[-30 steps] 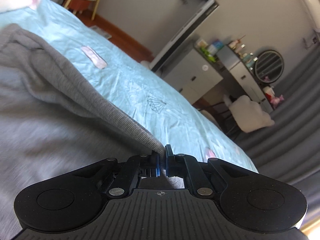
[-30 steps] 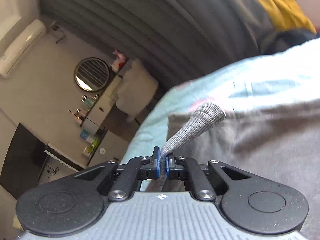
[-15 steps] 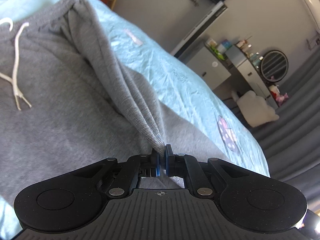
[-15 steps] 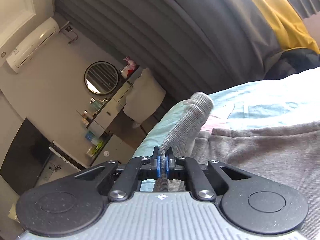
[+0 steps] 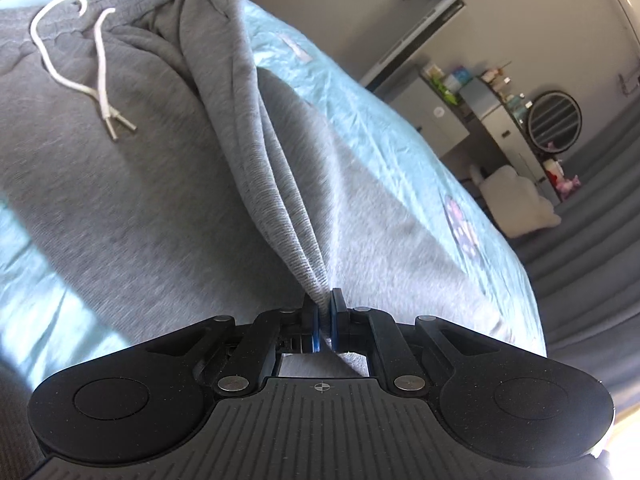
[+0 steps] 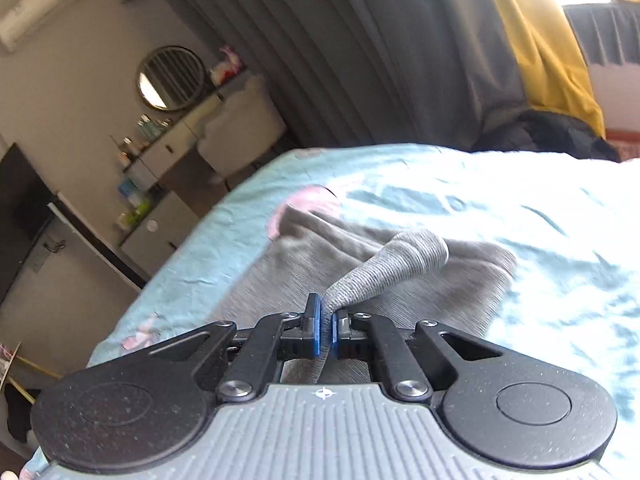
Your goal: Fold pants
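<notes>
Pants and room only partly readable

Your left wrist view cuts the grey pants (image 5: 152, 208) off at its left edge, your right gripper (image 6: 326, 326) hides the cloth beneath it, and the bottles on the dresser (image 6: 160, 148) are too small to identify.

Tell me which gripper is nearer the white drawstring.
Left. The left gripper pinches gray sweatpants fabric below the white drawstring; the right gripper clamps a ribbed cuff, no drawstring in view.
</notes>
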Demonstrator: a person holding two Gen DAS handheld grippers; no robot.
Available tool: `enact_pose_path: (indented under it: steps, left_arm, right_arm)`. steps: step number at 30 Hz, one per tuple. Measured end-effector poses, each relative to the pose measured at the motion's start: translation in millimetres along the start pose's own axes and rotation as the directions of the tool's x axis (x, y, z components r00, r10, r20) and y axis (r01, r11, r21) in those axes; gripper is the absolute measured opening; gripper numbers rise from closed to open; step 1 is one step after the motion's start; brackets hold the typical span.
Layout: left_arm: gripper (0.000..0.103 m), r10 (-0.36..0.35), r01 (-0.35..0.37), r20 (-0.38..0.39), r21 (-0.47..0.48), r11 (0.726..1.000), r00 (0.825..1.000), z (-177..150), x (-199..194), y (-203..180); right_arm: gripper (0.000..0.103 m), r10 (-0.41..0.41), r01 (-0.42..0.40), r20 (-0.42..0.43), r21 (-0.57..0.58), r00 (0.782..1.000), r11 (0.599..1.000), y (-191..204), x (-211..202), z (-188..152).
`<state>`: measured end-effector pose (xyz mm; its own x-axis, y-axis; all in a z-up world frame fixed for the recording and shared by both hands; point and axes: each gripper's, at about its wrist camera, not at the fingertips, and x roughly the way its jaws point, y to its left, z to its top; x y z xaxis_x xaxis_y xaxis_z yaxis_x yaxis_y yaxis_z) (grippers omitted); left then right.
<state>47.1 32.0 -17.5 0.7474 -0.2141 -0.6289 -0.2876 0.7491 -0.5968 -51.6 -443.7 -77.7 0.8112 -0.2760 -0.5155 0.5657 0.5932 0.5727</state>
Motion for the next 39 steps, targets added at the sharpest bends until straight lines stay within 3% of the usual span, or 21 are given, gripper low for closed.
enact_pose_path:
  steps: [3, 5, 7, 8, 11, 13, 17, 19, 22, 24, 26, 27, 28, 29, 31, 34, 39]
  left_arm:
    - [0.007, 0.005, -0.005, 0.006, 0.034, 0.999, 1.000, -1.5, -3.3, -4.6]
    - [0.008, 0.030, -0.029, -0.008, 0.063, 0.998, 1.000, -3.6, -1.6, -6.8]
    - [0.011, 0.050, -0.048, -0.029, 0.062, 0.997, 0.998, -2.6, 0.9, -6.3]
    - [0.015, 0.063, -0.061, -0.037, 0.046, 0.997, 0.997, -0.1, 1.4, -4.7]
    - [0.030, 0.086, -0.086, 0.012, 0.026, 0.996, 0.996, 16.8, -8.6, 4.7]
    - [0.054, 0.120, -0.123, 0.071, 0.041, 0.992, 0.990, 39.3, -14.7, 7.2]
    - [0.069, 0.216, -0.234, 0.161, 0.104, 0.967, 0.963, 100.0, -3.4, 6.1]
    - [0.069, 0.278, -0.300, 0.185, 0.105, 0.948, 0.943, 129.0, 10.3, 8.2]
    - [0.068, 0.330, -0.349, 0.169, 0.097, 0.932, 0.929, 164.1, 32.8, 15.5]
    - [0.067, 0.371, -0.382, 0.132, 0.079, 0.921, 0.919, 179.5, 47.2, 25.2]
    - [0.063, 0.449, -0.452, 0.060, 0.087, 0.888, 0.892, 189.2, 63.2, 33.3]
    - [0.055, 0.470, -0.472, 0.038, 0.087, 0.877, 0.882, 190.6, 67.1, 37.6]
    - [0.034, 0.455, -0.456, 0.027, 0.080, 0.887, 0.890, 191.3, 68.2, 42.8]
    - [0.023, 0.419, -0.420, 0.021, 0.060, 0.906, 0.908, 190.5, 65.3, 48.9]
    - [0.014, 0.382, -0.382, 0.042, 0.006, 0.924, 0.923, 186.9, 50.4, 61.1]
    - [0.011, 0.309, -0.307, 0.102, -0.037, 0.951, 0.945, 178.6, 17.4, 76.6]
    - [0.010, 0.176, -0.144, 0.217, -0.154, 0.977, 0.960, 145.1, -57.5, 115.8]
  right_arm:
    - [0.007, -0.040, 0.041, -0.070, 0.011, 0.997, 0.999, -8.9, 7.8, -6.0]
    - [0.014, -0.035, 0.039, -0.081, 0.049, 0.996, 0.998, -17.7, 8.3, -11.6]
    - [0.030, -0.018, 0.027, -0.092, 0.094, 0.996, 0.995, -24.5, 8.8, -14.7]
    - [0.033, -0.006, 0.017, -0.095, 0.115, 0.995, 0.993, -29.2, 9.6, -16.6]
    - [0.035, 0.010, 0.006, -0.116, 0.139, 0.993, 0.990, -33.4, 14.1, -18.0]
    - [0.037, 0.011, 0.006, -0.124, 0.138, 0.992, 0.990, -33.4, 15.7, -18.8]
    - [0.041, -0.004, 0.019, -0.135, 0.108, 0.991, 0.994, -26.7, 20.1, -18.9]
    - [0.045, -0.005, 0.018, -0.136, 0.092, 0.991, 0.996, -23.6, 20.3, -19.4]
    - [0.047, -0.009, 0.020, -0.135, 0.079, 0.991, 0.997, -20.8, 21.1, -19.5]
    - [0.047, -0.018, 0.027, -0.133, 0.069, 0.991, 0.997, -19.1, 22.2, -19.5]
    - [0.047, -0.032, 0.039, -0.132, 0.053, 0.991, 0.998, -16.0, 23.5, -20.1]
    - [0.047, -0.041, 0.047, -0.132, 0.041, 0.990, 0.998, -13.6, 24.4, -20.4]
    - [0.047, -0.050, 0.054, -0.132, 0.027, 0.990, 0.998, -11.1, 25.4, -20.6]
    - [0.047, -0.057, 0.059, -0.132, 0.016, 0.990, 0.998, -9.7, 25.9, -20.9]
    - [0.047, -0.064, 0.065, -0.131, 0.005, 0.989, 0.998, -8.1, 25.8, -20.9]
    - [0.046, -0.056, 0.058, -0.129, 0.013, 0.990, 0.998, -10.3, 23.9, -20.1]
    - [0.023, -0.030, 0.039, -0.139, 0.060, 0.990, 0.997, -20.0, 18.8, -16.7]
